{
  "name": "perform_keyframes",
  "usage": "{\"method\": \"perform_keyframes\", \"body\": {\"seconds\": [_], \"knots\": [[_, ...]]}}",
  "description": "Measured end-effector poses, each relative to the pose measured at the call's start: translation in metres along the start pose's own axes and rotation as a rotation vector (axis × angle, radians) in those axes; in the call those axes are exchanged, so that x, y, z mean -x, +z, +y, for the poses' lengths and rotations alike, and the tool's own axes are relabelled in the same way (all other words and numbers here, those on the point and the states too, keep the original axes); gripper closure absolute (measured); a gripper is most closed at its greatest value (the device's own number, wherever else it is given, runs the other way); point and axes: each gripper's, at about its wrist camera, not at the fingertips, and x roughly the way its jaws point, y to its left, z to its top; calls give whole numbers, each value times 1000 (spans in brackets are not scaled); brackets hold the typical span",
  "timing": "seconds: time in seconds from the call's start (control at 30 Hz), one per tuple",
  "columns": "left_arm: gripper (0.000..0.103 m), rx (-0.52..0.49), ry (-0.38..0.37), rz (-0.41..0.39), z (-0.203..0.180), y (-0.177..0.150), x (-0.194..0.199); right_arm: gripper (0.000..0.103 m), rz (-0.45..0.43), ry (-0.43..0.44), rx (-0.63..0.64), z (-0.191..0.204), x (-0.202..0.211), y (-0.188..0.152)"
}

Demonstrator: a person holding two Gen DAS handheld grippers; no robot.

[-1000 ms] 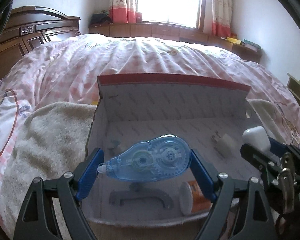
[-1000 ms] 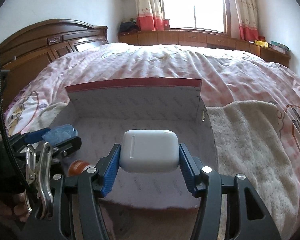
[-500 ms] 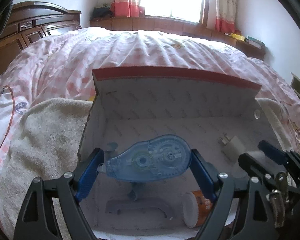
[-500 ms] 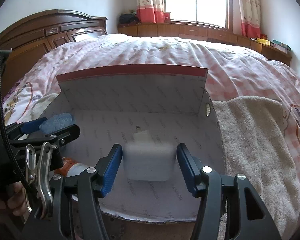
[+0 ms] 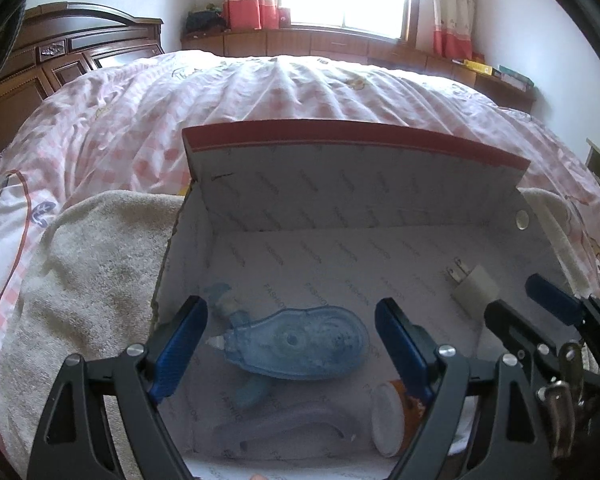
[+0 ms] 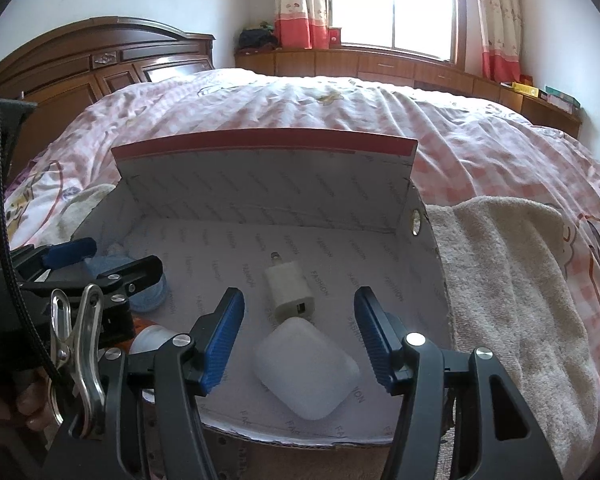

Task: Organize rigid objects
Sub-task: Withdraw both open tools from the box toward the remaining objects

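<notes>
box lining (image 6: 300,240) printed "fashion" all over, left tool (image 5: 288,344) and right tool (image 6: 298,338) both wide, empty

Pink bed (image 6: 340,120), dark headboard (image 6: 100,56), bright window (image 6: 392,0)

Open-top white cardboard box (image 5: 352,204): upright back flap blocks straight ahead. Blue translucent correction-tape dispenser (image 5: 300,344) below left tongs (image 5: 290,346); white earbud case (image 6: 306,368) below right tongs (image 6: 298,338). Overhead clear.
</notes>
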Motion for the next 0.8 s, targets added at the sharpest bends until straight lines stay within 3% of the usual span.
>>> {"method": "perform_keyframes", "body": {"seconds": [0.8], "knots": [[14,-8,-32,-2,2,-5,33,44,-18,32,-41,-5,23,-3]]}}
